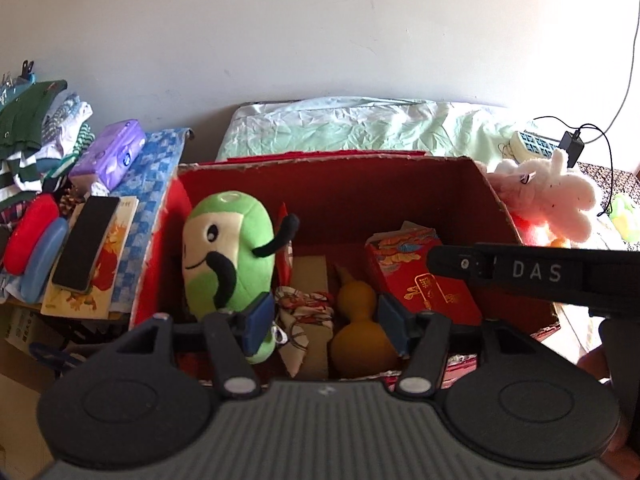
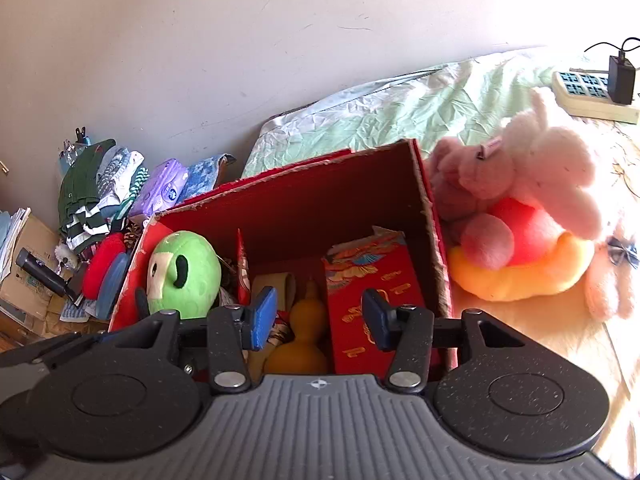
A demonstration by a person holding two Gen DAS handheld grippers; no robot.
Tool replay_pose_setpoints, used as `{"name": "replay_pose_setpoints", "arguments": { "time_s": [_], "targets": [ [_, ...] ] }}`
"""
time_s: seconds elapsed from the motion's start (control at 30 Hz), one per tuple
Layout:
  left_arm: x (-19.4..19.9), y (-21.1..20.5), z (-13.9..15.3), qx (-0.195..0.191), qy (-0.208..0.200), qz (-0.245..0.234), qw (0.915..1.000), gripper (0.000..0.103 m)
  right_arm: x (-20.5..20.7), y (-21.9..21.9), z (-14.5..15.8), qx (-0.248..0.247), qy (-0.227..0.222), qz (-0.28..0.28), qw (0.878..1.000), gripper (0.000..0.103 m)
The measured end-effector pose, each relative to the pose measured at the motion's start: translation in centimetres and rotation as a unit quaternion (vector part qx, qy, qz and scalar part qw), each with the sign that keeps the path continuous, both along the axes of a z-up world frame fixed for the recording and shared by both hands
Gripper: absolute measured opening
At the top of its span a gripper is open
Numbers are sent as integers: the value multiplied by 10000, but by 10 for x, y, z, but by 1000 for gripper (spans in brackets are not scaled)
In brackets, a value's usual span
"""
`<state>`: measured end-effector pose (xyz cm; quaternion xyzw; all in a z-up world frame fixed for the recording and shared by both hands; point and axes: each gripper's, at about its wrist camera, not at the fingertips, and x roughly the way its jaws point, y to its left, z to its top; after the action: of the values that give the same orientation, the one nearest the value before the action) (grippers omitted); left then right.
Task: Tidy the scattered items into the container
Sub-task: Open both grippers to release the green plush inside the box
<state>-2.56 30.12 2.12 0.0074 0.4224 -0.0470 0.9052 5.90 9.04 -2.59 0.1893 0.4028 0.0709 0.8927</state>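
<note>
A red cardboard box [image 1: 332, 184] [image 2: 304, 200] stands open on the bed. Inside it are a green plush toy [image 1: 224, 248] [image 2: 182, 272], a yellow gourd [image 1: 358, 328] [image 2: 298, 340], a red gift packet [image 1: 424, 280] [image 2: 372, 300] and a patterned cloth pouch [image 1: 304, 316]. My left gripper [image 1: 324, 322] hovers over the box's near edge, open, nothing between its blue pads. My right gripper [image 2: 318, 316] is also open and empty above the gourd. The right gripper's black body [image 1: 532, 272] crosses the left wrist view at the right. A pink and white plush [image 2: 520, 200] [image 1: 548, 192] lies outside the box, to its right.
Left of the box sits a cluttered stand with a purple tissue pack [image 1: 110, 152], folded clothes [image 1: 36, 136], a red case [image 1: 30, 236], a black eraser [image 1: 86, 244] on a picture book [image 1: 100, 280]. A power strip [image 2: 592, 96] with a charger lies on the green sheet [image 2: 400, 112].
</note>
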Motion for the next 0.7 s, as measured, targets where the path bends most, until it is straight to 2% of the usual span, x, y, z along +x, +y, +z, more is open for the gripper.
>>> {"name": "replay_pose_setpoints", "arguments": {
  "time_s": [0.1,0.17,0.2,0.47,0.7],
  "targets": [
    [1,-7,-3,36,63,31,10000,68,-10,-6,1,-65,-49,-15,10000,52],
    [1,-10,-4,74,79,98,9999,79,-14,-8,1,-83,-70,13,9999,52],
    [1,-12,-4,86,77,145,9998,80,-16,-9,1,-82,-74,22,9999,52],
    [-6,-34,5,203,-40,283,9994,88,-24,-24,13,-98,-254,206,9994,52],
    [-8,-61,6,202,-55,309,9993,93,-32,-54,15,-37,-311,236,9992,52]
  ]
}}
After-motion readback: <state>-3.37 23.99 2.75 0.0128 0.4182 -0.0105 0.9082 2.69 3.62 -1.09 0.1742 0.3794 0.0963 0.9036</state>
